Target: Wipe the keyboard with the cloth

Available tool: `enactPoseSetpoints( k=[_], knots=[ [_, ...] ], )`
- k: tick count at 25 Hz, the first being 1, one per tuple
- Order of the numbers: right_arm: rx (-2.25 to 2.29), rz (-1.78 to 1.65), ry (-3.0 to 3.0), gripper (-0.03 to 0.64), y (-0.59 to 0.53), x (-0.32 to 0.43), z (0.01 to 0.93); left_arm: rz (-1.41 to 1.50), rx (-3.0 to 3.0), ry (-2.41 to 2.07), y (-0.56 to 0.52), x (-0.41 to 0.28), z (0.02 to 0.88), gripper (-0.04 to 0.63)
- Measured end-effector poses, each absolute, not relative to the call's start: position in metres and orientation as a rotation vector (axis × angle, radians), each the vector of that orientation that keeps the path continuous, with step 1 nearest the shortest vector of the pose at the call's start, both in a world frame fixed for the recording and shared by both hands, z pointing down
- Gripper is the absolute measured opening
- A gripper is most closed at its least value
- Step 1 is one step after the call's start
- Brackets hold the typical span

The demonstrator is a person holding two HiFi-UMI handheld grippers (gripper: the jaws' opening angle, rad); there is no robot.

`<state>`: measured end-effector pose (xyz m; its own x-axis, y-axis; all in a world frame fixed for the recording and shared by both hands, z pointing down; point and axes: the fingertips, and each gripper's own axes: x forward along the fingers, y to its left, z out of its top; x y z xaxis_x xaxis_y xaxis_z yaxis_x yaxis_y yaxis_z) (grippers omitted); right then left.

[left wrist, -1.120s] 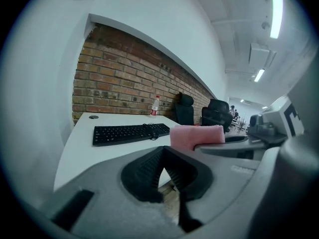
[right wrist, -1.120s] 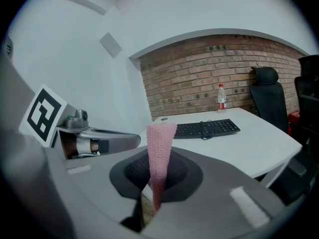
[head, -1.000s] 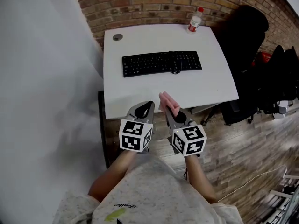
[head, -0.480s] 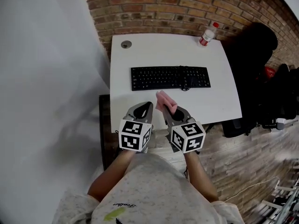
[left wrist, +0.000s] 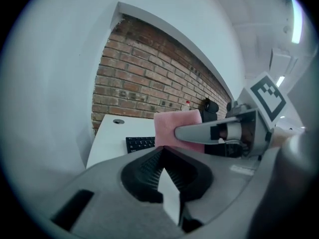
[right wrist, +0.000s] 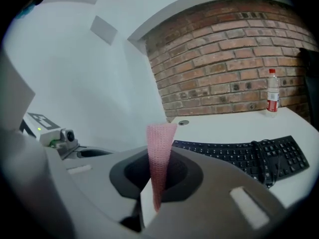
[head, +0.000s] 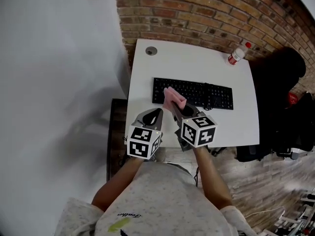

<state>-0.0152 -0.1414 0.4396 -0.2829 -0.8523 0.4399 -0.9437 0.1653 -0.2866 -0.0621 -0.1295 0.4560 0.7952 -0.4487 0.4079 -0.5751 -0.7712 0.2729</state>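
In the head view, the keyboard [head: 206,95] is seen lying across the middle of the white surface [head: 197,63], with a dark cable resting over its right part, and no wiping has been started on it yet. The pink cloth [head: 173,98] is held up by the right gripper [head: 176,106] above the near left end of the keyboard, probably so that it can be brought down there for a first stroke. The left gripper [head: 156,113] is kept beside it over the near edge of the surface, apart from the keyboard, and it seems to be only waiting. A bottle [head: 238,53] stands at the far right corner and a round hole [head: 151,50] is seen at the far left corner, both well apart from the keyboard. In the left gripper view, the jaws are pressed together at their tips and nothing is caught between them; beyond them the cloth is seen in the other gripper. In the right gripper view, the jaws are closed on the cloth, which is pinched as a narrow folded strip and stands upright out of them. Much of the cloth is left free beyond the jaws, and this is judged to be useful for pressing it flat on the keys.
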Motion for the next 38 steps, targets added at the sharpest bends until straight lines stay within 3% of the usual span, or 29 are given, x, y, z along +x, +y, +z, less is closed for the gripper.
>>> enactPoseSetpoints(
  k=[25, 38],
  knots=[
    [1.363, 1.369, -2.374, 0.025, -0.255, -0.017, 0.510, 0.403, 2.376, -1.156, -0.174, -0.057, 0.472, -0.005],
    [1.401, 1.418, -2.276, 0.015, -0.264, 0.002, 0.526, 0.421, 2.331, -1.205, -0.187, -0.051, 0.478, -0.005]
  ],
)
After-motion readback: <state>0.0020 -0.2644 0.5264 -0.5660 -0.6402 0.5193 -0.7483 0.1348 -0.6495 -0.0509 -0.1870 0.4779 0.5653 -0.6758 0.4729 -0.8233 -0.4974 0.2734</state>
